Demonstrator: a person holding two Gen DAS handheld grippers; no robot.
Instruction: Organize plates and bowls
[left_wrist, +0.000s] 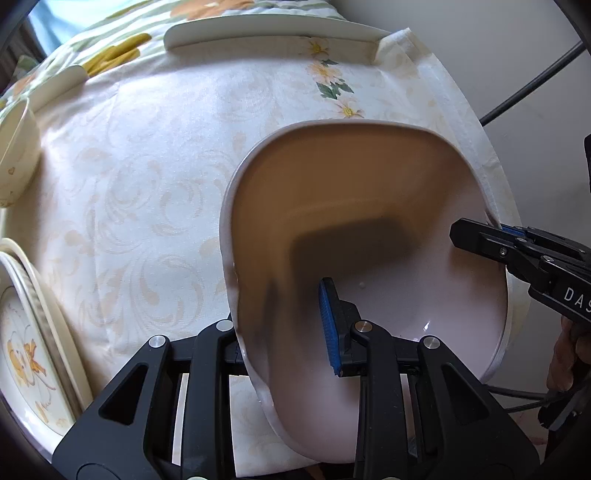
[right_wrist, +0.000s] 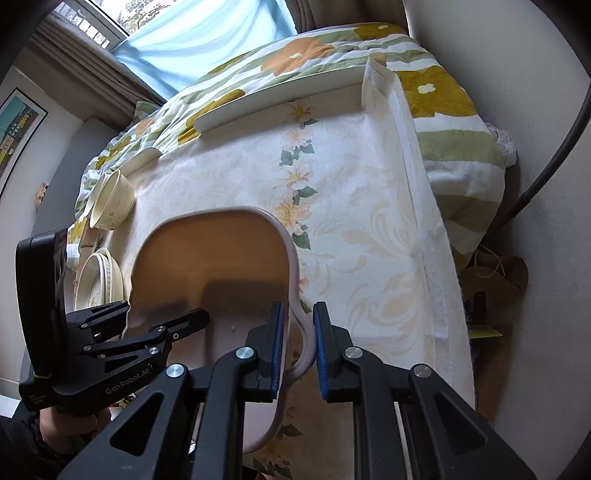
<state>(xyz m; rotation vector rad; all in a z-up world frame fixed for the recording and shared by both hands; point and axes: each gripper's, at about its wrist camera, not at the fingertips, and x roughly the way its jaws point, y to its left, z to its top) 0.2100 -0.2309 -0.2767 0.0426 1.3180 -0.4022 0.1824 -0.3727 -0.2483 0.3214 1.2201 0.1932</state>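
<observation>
Here a pale pink square plate (left_wrist: 388, 206) with rounded corners is held above the cream tablecloth (left_wrist: 147, 184), gripped from two sides. The left gripper (left_wrist: 288, 325) straddles the plate's near-left rim: one blue-padded finger (left_wrist: 330, 325) lies inside the dish, the other is hidden beneath the rim, so the jaws look pinched on the plate edge. The right gripper (right_wrist: 299, 347) has its two blue pads (right_wrist: 277, 347) either side of the opposite rim, close on it, though whether both pads press the rim cannot be told for certain. The plate itself holds nothing; only shadow and a tiny speck show on its glossy inside.

To the left sits a cream bowl (right_wrist: 110, 205) tipped on its side, its inside not visible. Just nearer, a stack of cream plates (right_wrist: 98, 275) with an orange flower print lies flat, the top one bare of contents. At the far edge of the tablecloth a long white plate (left_wrist: 273, 35) rests on the flowered bedspread (right_wrist: 436, 88), and a smaller white plate (left_wrist: 59, 83) lies near the bowl. A dark cable (right_wrist: 554, 147) crosses the right side
</observation>
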